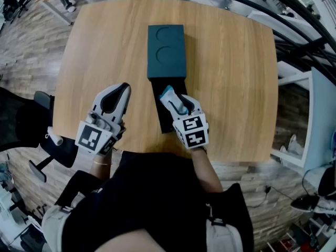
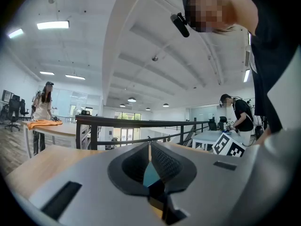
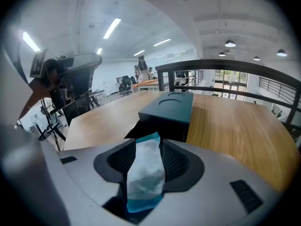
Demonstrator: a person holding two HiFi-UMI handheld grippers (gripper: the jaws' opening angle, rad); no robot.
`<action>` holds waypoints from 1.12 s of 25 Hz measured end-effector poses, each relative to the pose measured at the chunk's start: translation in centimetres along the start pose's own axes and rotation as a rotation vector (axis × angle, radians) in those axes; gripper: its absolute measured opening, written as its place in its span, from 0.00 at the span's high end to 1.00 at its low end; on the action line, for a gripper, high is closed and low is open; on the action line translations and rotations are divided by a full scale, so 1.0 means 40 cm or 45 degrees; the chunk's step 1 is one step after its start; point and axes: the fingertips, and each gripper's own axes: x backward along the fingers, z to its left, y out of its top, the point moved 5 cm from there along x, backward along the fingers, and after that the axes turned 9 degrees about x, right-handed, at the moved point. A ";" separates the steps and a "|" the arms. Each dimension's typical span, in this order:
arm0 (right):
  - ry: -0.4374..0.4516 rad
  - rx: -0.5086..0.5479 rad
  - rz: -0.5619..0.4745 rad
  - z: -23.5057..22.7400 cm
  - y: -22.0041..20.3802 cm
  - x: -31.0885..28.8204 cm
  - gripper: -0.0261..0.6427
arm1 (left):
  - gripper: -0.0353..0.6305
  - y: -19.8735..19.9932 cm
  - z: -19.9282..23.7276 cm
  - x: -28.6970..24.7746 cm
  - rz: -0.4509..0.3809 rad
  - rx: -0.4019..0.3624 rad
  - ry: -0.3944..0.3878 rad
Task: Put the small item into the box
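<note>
A dark teal box [image 1: 166, 51] with two round dents in its lid lies on the wooden table [image 1: 105, 46], its black drawer tray [image 1: 160, 109] pulled out towards me. My right gripper [image 1: 169, 96] is shut on a small white and blue packet [image 1: 173, 102], held over that tray. In the right gripper view the packet [image 3: 146, 175] stands between the jaws, with the box [image 3: 169, 109] just ahead. My left gripper [image 1: 122, 91] rests left of the tray with its jaws shut and nothing in them [image 2: 149, 157].
The table's near edge [image 1: 147, 152] runs just under both grippers. A black railing [image 1: 262, 4] curves behind the table. An office chair [image 1: 47, 140] stands at the lower left. Other people work at far desks in the left gripper view.
</note>
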 end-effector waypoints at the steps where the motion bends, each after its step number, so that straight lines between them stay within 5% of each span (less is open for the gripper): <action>1: 0.002 0.003 -0.007 0.003 0.004 0.002 0.69 | 0.91 0.002 -0.002 0.003 -0.003 0.000 0.001; 7: 0.013 0.018 -0.068 0.010 0.025 0.025 0.71 | 0.91 0.003 -0.017 0.018 -0.007 0.002 0.029; 12: -0.023 0.033 -0.161 0.002 0.052 0.052 0.88 | 0.91 -0.001 -0.026 0.027 -0.012 0.005 0.041; 28: -0.057 0.042 -0.355 -0.012 0.104 0.158 0.92 | 0.91 -0.017 -0.085 0.035 0.003 -0.003 0.041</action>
